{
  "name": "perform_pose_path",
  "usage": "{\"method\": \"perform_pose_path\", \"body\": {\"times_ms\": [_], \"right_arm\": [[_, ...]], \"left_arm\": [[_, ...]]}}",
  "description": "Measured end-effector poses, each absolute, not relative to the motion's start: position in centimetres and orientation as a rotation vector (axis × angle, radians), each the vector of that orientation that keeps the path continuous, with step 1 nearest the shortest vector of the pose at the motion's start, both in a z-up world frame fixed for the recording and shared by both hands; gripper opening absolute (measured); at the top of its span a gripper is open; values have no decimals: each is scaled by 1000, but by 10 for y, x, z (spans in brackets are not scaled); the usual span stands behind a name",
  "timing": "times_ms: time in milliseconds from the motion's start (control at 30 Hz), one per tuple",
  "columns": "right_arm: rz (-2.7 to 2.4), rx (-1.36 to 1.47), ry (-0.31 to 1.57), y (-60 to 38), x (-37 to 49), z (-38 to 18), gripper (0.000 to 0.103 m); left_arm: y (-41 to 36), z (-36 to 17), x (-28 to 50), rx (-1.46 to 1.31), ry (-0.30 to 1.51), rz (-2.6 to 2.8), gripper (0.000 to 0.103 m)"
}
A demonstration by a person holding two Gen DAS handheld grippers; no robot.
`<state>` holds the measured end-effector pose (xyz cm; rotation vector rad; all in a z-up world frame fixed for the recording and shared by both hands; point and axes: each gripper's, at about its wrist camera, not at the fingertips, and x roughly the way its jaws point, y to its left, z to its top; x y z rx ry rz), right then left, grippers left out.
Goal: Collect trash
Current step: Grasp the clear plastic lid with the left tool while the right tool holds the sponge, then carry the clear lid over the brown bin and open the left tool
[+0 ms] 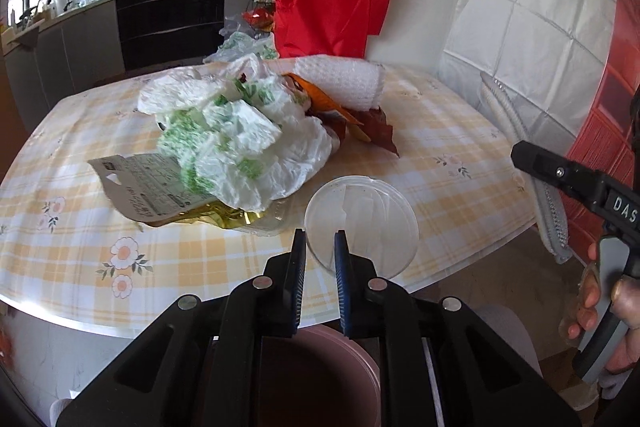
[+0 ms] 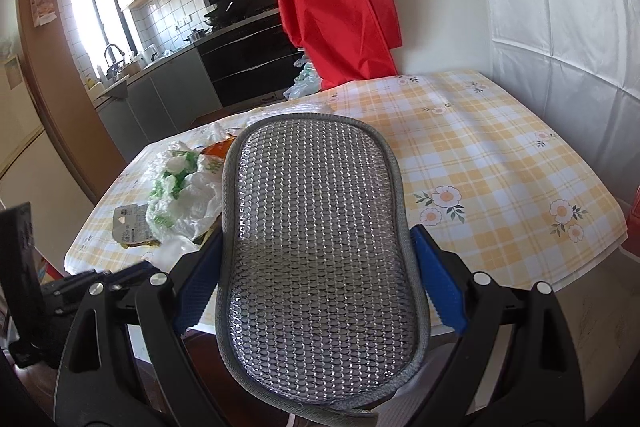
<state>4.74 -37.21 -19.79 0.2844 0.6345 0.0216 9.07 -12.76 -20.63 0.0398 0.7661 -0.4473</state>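
Crumpled white-and-green plastic bags [image 1: 236, 131] form the bulk of a trash heap on the near-left part of the table [image 1: 460, 155], which is covered in a yellow checked cloth with flower prints. A printed cardboard tag [image 1: 140, 187] and a strip of gold foil [image 1: 216, 217] lie under the near side of the bags. An orange wrapper [image 1: 320, 99] and dark red leaves [image 1: 376, 129] lie at the far side, touching a roll of white bubble wrap [image 1: 344, 83]. A clear round plastic lid [image 1: 372, 219] rests at the table's near edge, just beside the heap.

Left gripper [image 1: 320, 241]: tips are at the near rim of the lid, with a narrow gap between the fingers. Whether they touch the lid cannot be told. A pink bucket [image 1: 332, 359] sits below this gripper, under the table edge.

Right gripper [image 2: 316, 259]: blue fingers [image 2: 440, 275] are spread wide and pressed against both long edges of a grey mesh scrubbing pad [image 2: 316, 227]. The pad is held over the near table edge, well to the right of the heap. In the left wrist view, the person's hand [image 1: 600, 303] grips the handle of this tool at the right border.
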Motion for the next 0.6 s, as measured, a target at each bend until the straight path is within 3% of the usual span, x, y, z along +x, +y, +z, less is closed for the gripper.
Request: {"method": "perform_pose_path", "body": {"times_ms": [333,600], "right_arm": [[164,197,698,-300,29,-198,88],[278,126,775,-232,18,-205,89]], "left_arm": [[-33,-155,44,-20,611,-307,14],[38,-153,13,-118,590,-211,14]]}}
